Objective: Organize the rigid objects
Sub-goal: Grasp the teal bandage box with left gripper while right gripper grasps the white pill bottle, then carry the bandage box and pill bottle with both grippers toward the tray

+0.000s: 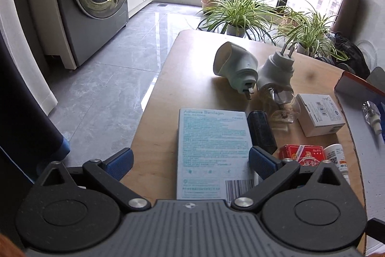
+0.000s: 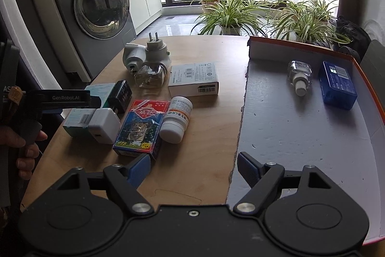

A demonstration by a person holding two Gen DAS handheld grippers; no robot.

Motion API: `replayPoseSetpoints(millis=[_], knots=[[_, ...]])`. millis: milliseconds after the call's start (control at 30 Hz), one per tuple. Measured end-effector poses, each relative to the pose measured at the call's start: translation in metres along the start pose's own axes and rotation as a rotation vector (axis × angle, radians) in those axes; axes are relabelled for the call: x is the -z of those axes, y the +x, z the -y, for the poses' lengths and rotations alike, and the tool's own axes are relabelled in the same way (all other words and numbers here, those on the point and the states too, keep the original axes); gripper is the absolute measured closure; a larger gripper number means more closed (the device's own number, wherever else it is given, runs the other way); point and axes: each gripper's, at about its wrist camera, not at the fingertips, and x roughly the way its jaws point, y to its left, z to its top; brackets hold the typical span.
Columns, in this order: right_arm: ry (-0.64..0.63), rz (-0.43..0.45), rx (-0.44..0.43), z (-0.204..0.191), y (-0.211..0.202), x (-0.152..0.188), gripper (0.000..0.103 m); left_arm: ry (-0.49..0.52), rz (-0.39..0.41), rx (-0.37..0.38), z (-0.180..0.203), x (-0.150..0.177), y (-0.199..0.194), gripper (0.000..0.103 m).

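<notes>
Sorting is at an early stage. The tray (image 2: 300, 136), frame right, holds 2 items: glass bottle (image 2: 299, 76) and blue box (image 2: 338, 86). About 8 remain on the table (image 2: 207, 136), frame centre. Left gripper (image 1: 190, 160) is spread around the bandage box (image 1: 211, 151); right gripper (image 2: 193, 169) is spread, empty.

Table (image 2: 192, 175) looks like pale matt wood. Tray (image 2: 300, 136) floor is rough grey cardboard. Bandage box (image 1: 214, 148) is matt paperboard, bottle (image 2: 176, 122) smooth white plastic, washing machine (image 2: 96, 4) door glossy glass with metal.
</notes>
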Motion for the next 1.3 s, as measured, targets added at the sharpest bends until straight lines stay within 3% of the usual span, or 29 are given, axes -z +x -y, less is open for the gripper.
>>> replayPoseSetpoints(millis=[167, 267, 367, 400, 600, 800, 1000, 1033, 1200, 1267, 1300], knots=[[0.013, -0.014, -0.002, 0.004, 0.008, 0.000, 0.009, 0.047, -0.018, 0.017, 0.008, 0.008, 0.009, 0.000], [0.012, -0.012, -0.003, 0.005, 0.011, 0.001, 0.009, 0.015, -0.029, -0.006, -0.001, 0.010, 0.016, 0.001], [0.028, -0.010, -0.006, 0.007, 0.014, 0.000, 0.009, 0.064, 0.009, -0.036, 0.001, 0.011, 0.011, 0.020], [0.035, -0.009, -0.007, 0.007, 0.015, -0.001, 0.009, 0.074, 0.020, -0.025, 0.001, 0.011, 0.009, 0.031], [0.024, 0.007, -0.005, 0.001, 0.023, -0.009, 0.009, 0.086, 0.028, 0.013, -0.003, 0.019, -0.002, 0.032], [0.046, 0.034, -0.009, 0.001, 0.037, -0.022, 0.009, 0.003, 0.045, -0.005, -0.023, 0.026, -0.021, 0.032], [0.057, 0.013, -0.019, -0.003, 0.065, -0.037, 0.013, 0.003, 0.079, -0.003, -0.022, 0.031, -0.043, 0.032], [0.059, 0.003, -0.012, -0.003, 0.070, -0.038, 0.020, 0.002, 0.078, 0.000, -0.022, 0.032, -0.044, 0.031], [0.073, 0.002, 0.004, -0.001, 0.073, -0.043, 0.025, -0.007, 0.081, 0.016, -0.020, 0.037, -0.048, 0.031], [0.044, -0.006, 0.032, -0.005, 0.073, -0.044, 0.049, -0.006, 0.079, 0.020, -0.019, 0.038, -0.049, 0.031], [0.031, -0.013, 0.043, -0.006, 0.074, -0.044, 0.056, -0.006, 0.077, 0.023, -0.018, 0.039, -0.049, 0.031]])
